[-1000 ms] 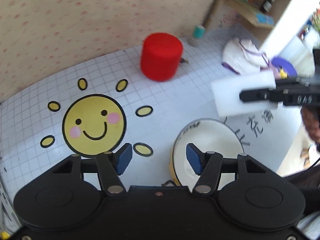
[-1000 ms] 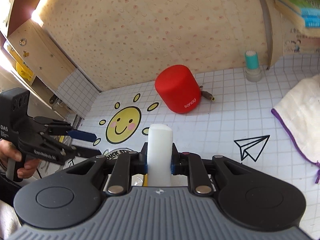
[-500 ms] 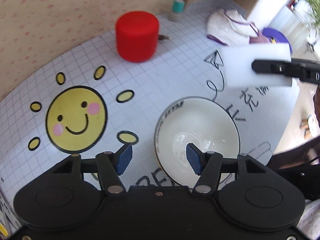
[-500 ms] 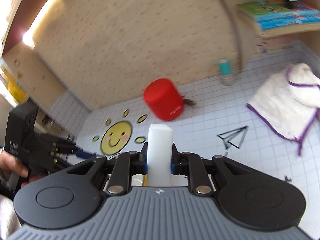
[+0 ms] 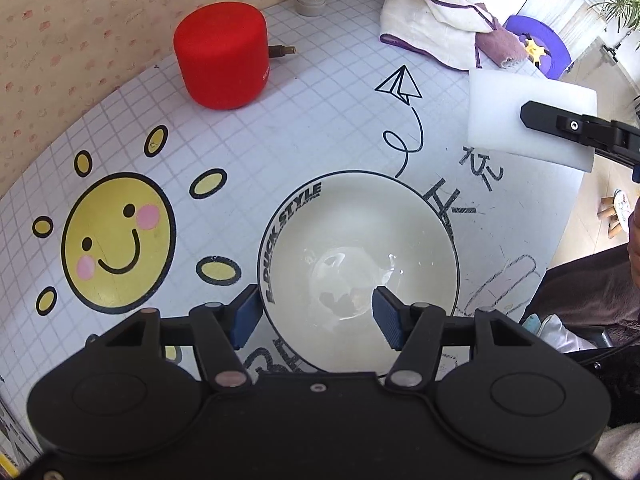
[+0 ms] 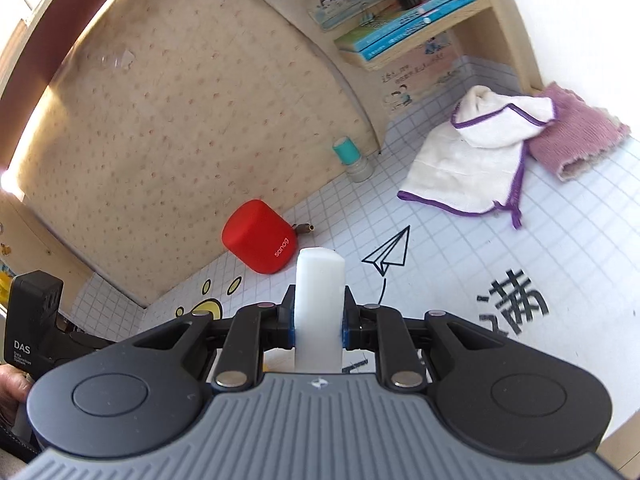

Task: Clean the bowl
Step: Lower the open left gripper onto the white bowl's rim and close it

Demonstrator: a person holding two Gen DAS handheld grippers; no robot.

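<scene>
The bowl [image 5: 358, 268] sits on the table [image 5: 320, 128], right of the sun drawing [image 5: 118, 240]. Behind it stands the speaker [image 5: 222, 54]; the towels [image 5: 436, 20] lie far right; the sponge [image 5: 528, 124] hangs right.

My left gripper [image 5: 314, 312] hangs open over a white bowl [image 5: 358, 268], its rim between the blue pads. My right gripper [image 5: 528, 114] pinches a white sponge [image 5: 504, 116] upper right.

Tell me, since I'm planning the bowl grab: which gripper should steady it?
Left. The left gripper hangs open right over the bowl, near rim between its fingers. The right gripper is shut on the sponge, off to the side.
</scene>
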